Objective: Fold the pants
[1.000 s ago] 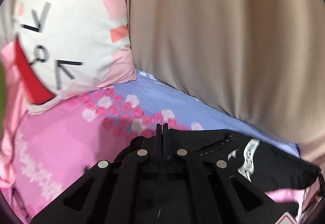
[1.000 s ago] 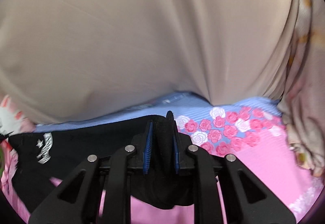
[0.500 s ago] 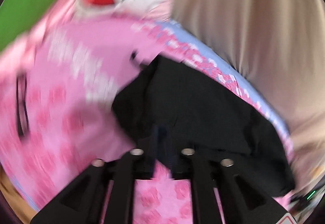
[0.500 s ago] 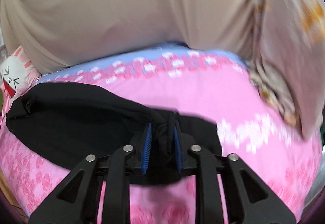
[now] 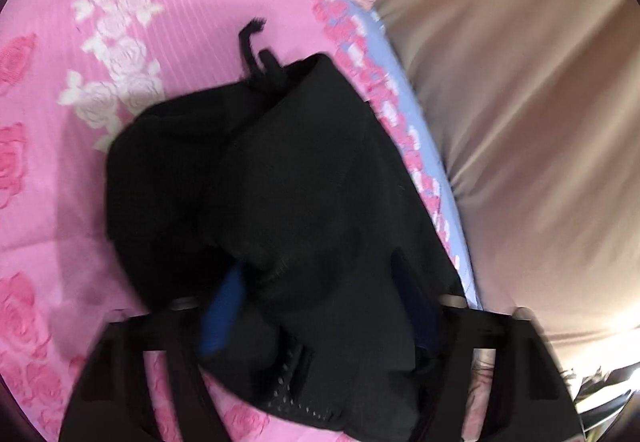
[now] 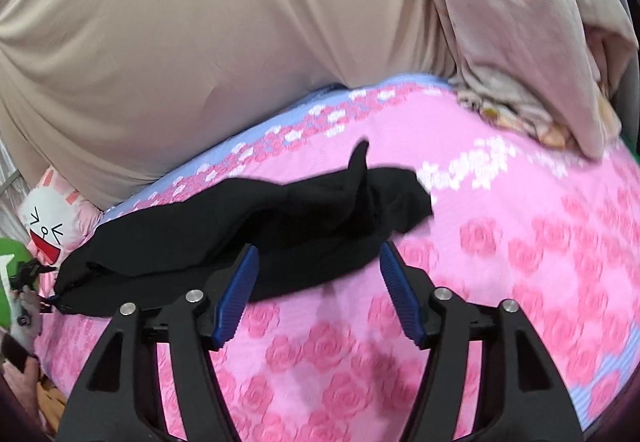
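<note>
With the black pants [image 6: 256,234] laid folded on the pink rose bedsheet [image 6: 520,262] just ahead of both, the right gripper [image 6: 320,282] has just been opening and stands wide and empty, while the left gripper [image 5: 320,306], also just opening, straddles loose cloth, apparently releasing the fold.

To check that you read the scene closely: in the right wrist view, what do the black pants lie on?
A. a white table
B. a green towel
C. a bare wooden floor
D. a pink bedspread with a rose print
D: the black pants lie spread on the pink rose-print bedspread.
</note>
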### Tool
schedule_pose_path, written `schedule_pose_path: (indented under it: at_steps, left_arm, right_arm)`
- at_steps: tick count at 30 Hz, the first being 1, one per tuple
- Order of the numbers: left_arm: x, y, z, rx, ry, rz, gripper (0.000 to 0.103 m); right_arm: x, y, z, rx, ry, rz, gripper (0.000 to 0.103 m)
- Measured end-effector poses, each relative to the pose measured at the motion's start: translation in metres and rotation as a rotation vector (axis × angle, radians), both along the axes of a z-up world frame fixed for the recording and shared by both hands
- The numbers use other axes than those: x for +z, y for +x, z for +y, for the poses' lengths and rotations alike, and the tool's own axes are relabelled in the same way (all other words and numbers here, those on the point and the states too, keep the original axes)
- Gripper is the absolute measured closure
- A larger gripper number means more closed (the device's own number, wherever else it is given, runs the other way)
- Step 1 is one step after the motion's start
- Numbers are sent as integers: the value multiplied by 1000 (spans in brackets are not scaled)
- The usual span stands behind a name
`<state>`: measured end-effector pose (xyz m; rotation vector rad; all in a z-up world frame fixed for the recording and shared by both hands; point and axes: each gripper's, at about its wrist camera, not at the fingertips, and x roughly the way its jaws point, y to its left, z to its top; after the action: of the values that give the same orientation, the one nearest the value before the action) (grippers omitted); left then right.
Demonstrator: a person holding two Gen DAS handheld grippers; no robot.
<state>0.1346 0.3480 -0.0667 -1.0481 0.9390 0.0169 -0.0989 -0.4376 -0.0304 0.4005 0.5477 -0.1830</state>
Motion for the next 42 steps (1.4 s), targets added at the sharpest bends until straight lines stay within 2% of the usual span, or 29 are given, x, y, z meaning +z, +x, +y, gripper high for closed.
schedule_pose_path:
  at_steps: [1,2,3,5,7,8,9,11,12,13,14,15,16,19,21,22,23,25,26,27,30,35,37,38,39,42]
  left_arm:
    - [-1,1,2,-4,6,20,82]
    - [1,-4,6,-12,-26,4,90]
    - [5,-10,10,-22,-60,-23,92]
    - [21,-24,15,-39,-70,-69,93]
    - [37,-33,16,-43,-18,-78,93]
    - [46,-38,18,-50,4,-84,93]
    - [51,-40,20,-54,14,-85,93]
    - [58,-44,25,-50,37,-80,94]
    - [60,-44,26,-49,53,-71,94]
    - [60,-43,26,-54,57,-63,94]
    - [59,-41,26,-63,63,-52,94]
    - [58,-38,27,-65,77,-40,94]
    - [58,-36,26,-71,91,-31,94]
    - [70,-35,30,-70,130,-43,96]
    - [82,-38,32,-65,196,-52,96]
    - [83,-37,32,-69,221,-45,96]
    - [78,-37,33,-74,261,-20,96]
    - [63,-34,34,-81,317,44,96]
    - [48,-32,35,-92,308,79,96]
    - [35,-31,36,-92,296,111,96]
    - [26,-34,37,-85,304,104,96]
    - [49,-37,32,-88,374,60,95]
    - [44,-34,31,-97,400,100,92]
    - [40,-34,29,-106,425,129,90]
    - [37,-37,27,-109,448,145,88]
    - [52,-63,17,-93,520,107,89]
  right_arm:
    - [-3,-3,0,-6,34,0,38]
    - [-4,-4,-1,-3,63,-4,36]
    - [-4,-3,-1,2,92,-11,35]
    - [-2,3,-4,11,162,-30,33]
    - [1,12,-7,17,230,-48,24]
    - [1,20,-10,18,279,-57,15]
    - [0,31,-15,18,341,-56,13]
    - [-4,52,-25,-17,398,-42,13]
    - [-6,62,-29,-30,401,-22,16]
    - [-10,77,-34,-69,382,26,29]
    - [-13,92,-37,-87,354,80,71]
    - [-10,103,-37,-97,323,115,86]
    - [5,108,-35,-97,291,73,86]
    - [68,91,-21,-12,246,-155,87]
    - [83,80,-19,0,204,-199,87]
    - [78,79,-24,-10,194,-179,87]
    - [61,82,-33,-29,188,-110,87]
    - [9,93,-50,-92,181,84,86]
    - [-14,94,-56,-107,201,146,86]
    - [-28,91,-57,-109,232,161,86]
    - [-34,79,-55,-102,263,113,86]
    - [-12,73,-39,-67,188,53,85]
    - [-23,79,-47,-96,165,130,78]
    - [-30,76,-49,-124,148,165,69]
    - [-34,68,-51,-143,150,166,64]
    - [-23,41,-45,-217,113,120,64]
